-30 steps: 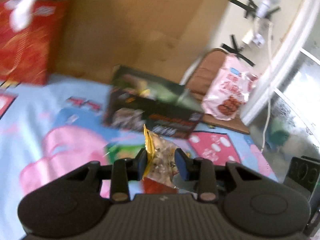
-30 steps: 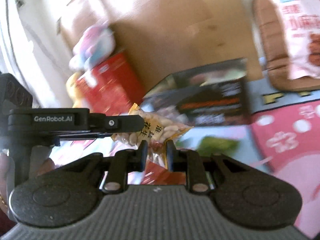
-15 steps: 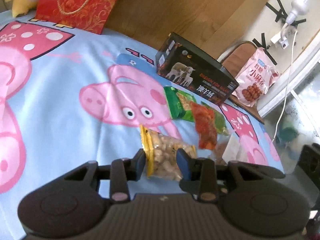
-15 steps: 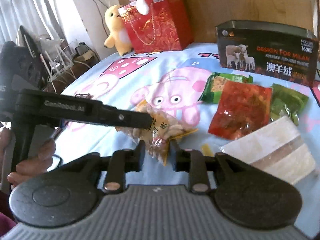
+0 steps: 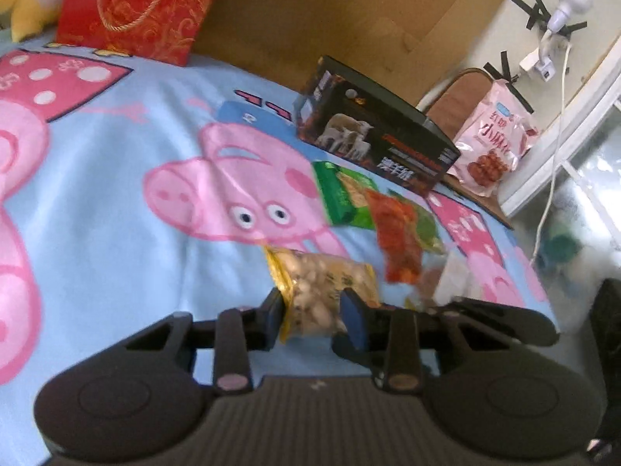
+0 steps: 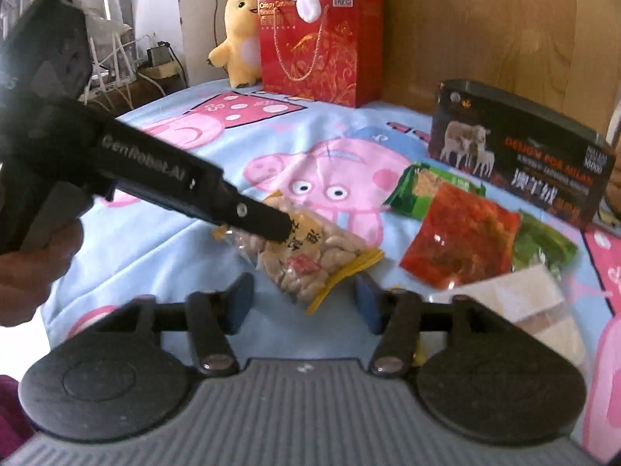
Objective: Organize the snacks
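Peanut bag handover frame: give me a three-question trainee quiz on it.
1. True or false: the right gripper is shut on the peanut bag.
2. Which gripper holds the peanut bag: A left, B right, C neither?
3. What lies between the two green packets on the blanket?

Key: 1 false, it is open. 2 A, the left gripper. 3 the red packet.

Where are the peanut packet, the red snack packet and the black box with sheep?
peanut packet (image 6: 310, 256), right wrist view, label middle.
red snack packet (image 6: 462, 239), right wrist view, centre.
black box (image 6: 543, 167), right wrist view, front face.
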Demonstrator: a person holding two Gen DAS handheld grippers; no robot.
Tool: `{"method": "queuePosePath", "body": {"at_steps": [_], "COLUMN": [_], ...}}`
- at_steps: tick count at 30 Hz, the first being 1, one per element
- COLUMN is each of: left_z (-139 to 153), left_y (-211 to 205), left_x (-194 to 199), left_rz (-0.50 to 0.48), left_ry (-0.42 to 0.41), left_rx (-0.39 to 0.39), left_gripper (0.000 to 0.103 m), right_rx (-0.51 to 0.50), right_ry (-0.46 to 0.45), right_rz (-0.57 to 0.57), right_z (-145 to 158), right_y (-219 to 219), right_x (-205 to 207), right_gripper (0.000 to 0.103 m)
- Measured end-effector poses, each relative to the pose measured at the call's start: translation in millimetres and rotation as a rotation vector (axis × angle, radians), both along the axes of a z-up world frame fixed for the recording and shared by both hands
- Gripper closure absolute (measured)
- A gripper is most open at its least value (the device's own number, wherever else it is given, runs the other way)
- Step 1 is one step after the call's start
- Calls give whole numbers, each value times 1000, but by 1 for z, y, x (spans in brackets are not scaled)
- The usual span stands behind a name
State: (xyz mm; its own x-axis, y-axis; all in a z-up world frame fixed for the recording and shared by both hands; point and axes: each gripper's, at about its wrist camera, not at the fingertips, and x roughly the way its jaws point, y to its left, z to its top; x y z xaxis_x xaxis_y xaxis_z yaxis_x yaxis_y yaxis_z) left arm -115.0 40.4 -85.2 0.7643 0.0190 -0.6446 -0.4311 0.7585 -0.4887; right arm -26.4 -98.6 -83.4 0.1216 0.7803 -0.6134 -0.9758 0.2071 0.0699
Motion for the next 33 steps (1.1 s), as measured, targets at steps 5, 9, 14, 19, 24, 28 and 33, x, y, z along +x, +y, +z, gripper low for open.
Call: {"method": "queuePosePath", "body": {"at_steps": [5,9,14,19,24,28,33], "left_z": [26,52,84,98,77,57,28], "left_y": [1,1,11,45,62,60,64], "left_x": [14,44,105,180,171,116,83], "left_rz": [-28,-68,-96,-50,41,46,87], "left_ry": [-51,-92,-164,-143,-111,-153,-89], "left_rx": [40,84,145,184,180,119,25], "left_gripper": [71,71,71,52,51,51,51], "right_rx": [62,129,181,194,148,215,183], "right_ry": [4,-33,-75,-45,-28,32,177], "right_rz": [-48,-98,-177,-234,-299,-295,-289], "right_z": [16,34,62,83,71,63,36], "right_y": [-5,-12,-6,33,51,-7,-36], "right_x": [10,30,80,151,183,166,148], "right_gripper": [74,74,74,70,48,47,48]}}
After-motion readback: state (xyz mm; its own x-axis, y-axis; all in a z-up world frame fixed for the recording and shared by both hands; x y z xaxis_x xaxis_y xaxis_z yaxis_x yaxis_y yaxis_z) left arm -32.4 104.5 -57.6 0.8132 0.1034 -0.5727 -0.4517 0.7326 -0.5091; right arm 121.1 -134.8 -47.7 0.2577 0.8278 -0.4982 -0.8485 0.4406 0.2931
